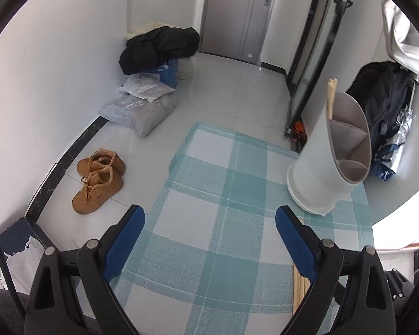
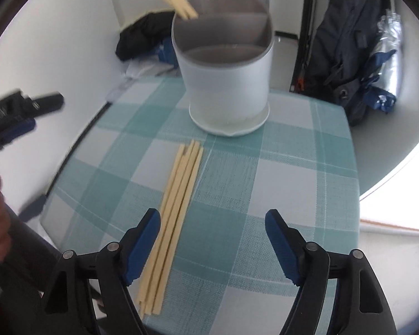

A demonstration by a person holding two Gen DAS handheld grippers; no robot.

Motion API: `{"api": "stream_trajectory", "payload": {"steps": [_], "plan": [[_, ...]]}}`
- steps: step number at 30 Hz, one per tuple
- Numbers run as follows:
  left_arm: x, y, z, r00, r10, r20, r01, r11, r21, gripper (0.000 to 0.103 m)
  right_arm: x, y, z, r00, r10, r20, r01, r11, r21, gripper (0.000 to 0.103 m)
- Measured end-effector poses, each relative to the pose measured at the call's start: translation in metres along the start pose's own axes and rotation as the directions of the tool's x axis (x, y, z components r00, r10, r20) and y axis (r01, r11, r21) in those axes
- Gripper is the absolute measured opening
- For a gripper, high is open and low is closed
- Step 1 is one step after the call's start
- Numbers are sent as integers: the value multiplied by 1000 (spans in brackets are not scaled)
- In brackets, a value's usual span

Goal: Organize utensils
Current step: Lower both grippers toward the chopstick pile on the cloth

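A white utensil holder (image 2: 226, 83) with grey divided compartments stands on the far part of a teal checked tablecloth (image 2: 237, 189). A few wooden chopsticks (image 2: 178, 0) stick out of its back left compartment. Several more chopsticks (image 2: 173, 209) lie in a bundle on the cloth in front of the holder. My right gripper (image 2: 212, 229) is open and empty, its left pad just right of the bundle's near end. My left gripper (image 1: 209, 223) is open and empty over the cloth; the holder (image 1: 329, 162) is to its right and the loose chopsticks (image 1: 300, 279) under its right finger.
The table's left edge drops to a tiled floor with brown boots (image 1: 99, 180), plastic bags (image 1: 142, 109) and a dark jacket (image 1: 159, 47). A dark backpack (image 2: 352, 47) and a folded umbrella (image 2: 385, 64) sit past the table's far right. My left gripper shows at the left (image 2: 22, 114).
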State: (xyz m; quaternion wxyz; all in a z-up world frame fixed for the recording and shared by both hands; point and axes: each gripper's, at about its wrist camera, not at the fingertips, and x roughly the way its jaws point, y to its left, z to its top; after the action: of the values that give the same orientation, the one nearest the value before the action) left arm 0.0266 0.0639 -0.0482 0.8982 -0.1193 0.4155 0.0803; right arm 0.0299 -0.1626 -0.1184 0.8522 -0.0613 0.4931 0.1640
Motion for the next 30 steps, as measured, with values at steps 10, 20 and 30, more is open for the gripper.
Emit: {"api": "stream_trajectory", "payload": {"steps": [10, 20, 30], "plan": [[5, 10, 6, 1000, -17, -19, 16, 999, -39, 92, 44, 11, 6, 989, -4, -145, 1, 1000, -18, 46], [5, 18, 11, 999, -31, -34, 28, 997, -74, 92, 44, 25, 5, 983, -57, -177, 38, 993, -113, 36], [10, 28, 12, 999, -3, -52, 1, 999, -46, 92, 71, 27, 46, 992, -53, -119, 39, 993, -115, 28]]}}
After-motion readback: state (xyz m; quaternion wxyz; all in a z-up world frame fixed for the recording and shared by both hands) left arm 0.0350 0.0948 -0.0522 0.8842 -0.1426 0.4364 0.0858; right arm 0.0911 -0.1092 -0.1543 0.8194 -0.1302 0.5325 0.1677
